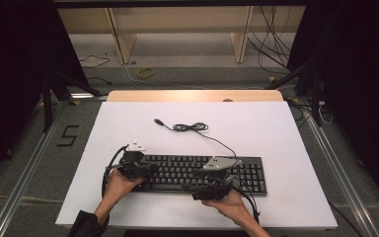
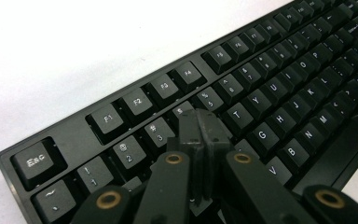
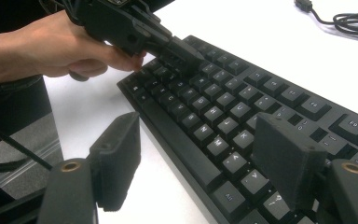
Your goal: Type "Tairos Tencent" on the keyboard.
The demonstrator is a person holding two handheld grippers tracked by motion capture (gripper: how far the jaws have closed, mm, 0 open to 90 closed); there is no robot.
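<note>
Black keyboard [image 1: 202,174] lies in the lower middle of the high view, on the white tabletop [image 1: 256,128], with its cable [image 1: 192,127] coiled just above it toward the centre. I hold the left gripper [image 2: 200,133] over the left end of the keyboard; in the left gripper view its jaws are pressed together with nothing between them, and the joined tips point down at the keys near the 4 and 5, low in the middle of the frame. I cannot tell if the tips already touch a key. The right gripper [image 3: 200,163] waits at the front edge of the keyboard, in the lower part of its own view, with the jaws standing wide apart and holding nothing.

I judge the step is pressing a key with the closed tips. To do it well I should come straight down on one key, not between two, push lightly, and lift straight up. The right gripper could steady the keyboard so it does not slide.
</note>
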